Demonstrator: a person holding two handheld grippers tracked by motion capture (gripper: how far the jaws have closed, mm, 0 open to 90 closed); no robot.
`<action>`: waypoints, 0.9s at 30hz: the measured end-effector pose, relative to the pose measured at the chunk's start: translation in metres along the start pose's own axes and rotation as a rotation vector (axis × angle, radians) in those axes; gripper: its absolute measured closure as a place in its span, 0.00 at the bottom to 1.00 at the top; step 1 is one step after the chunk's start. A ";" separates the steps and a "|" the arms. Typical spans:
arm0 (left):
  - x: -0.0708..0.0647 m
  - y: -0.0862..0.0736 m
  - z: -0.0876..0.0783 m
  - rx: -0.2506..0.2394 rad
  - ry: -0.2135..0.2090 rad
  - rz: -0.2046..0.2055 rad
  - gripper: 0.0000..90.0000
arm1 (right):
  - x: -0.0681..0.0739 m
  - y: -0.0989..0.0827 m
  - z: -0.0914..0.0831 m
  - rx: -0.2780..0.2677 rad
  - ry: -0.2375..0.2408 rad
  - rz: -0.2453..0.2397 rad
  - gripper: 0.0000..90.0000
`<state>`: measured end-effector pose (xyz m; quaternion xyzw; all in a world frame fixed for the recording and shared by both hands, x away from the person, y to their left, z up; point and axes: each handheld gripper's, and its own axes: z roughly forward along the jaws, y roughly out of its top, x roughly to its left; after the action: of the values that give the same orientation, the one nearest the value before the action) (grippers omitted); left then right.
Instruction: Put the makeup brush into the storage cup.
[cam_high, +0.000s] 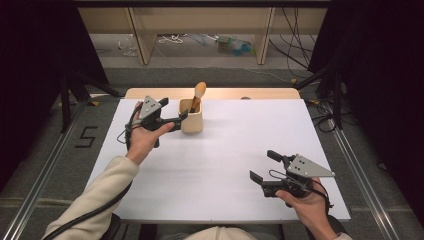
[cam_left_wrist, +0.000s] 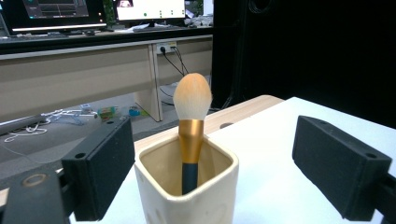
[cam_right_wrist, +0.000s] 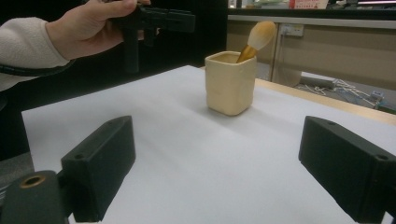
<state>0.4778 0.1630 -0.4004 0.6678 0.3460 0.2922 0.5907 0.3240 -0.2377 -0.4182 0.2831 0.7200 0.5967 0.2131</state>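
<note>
So we've got the cup (cam_high: 191, 116) sitting at the far side of the table (cam_high: 225, 150), and the brush (cam_high: 197, 96) stands inside it, handle down, bristles poking out the top and leaning a bit. That lean is just the brush resting on the cup's rim.

Our left gripper (cam_high: 172, 119) sits right at the cup, jaws spread wide with the cup between them in the left gripper view, not touching yet as far as we can tell. Looks lined up to steady the cup or go for the brush.

Our right gripper (cam_high: 262, 167) hangs well away from the cup, nearer us, jaws also spread, holding nothing. Probably parked out of the way.
</note>
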 end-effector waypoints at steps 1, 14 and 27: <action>0.000 0.000 -0.002 0.000 -0.002 -0.001 0.14 | 0.000 0.000 0.001 -0.012 -0.002 0.001 0.13; 0.001 -0.011 -0.028 0.011 -0.032 -0.006 0.16 | 0.000 0.000 0.001 -0.009 -0.001 0.003 0.13; -0.012 -0.020 -0.060 0.009 -0.102 -0.011 0.17 | 0.001 0.000 0.000 0.018 -0.007 0.024 0.13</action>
<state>0.4205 0.1892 -0.4120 0.6824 0.3205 0.2531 0.6062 0.3234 -0.2367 -0.4181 0.2957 0.7212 0.5917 0.2060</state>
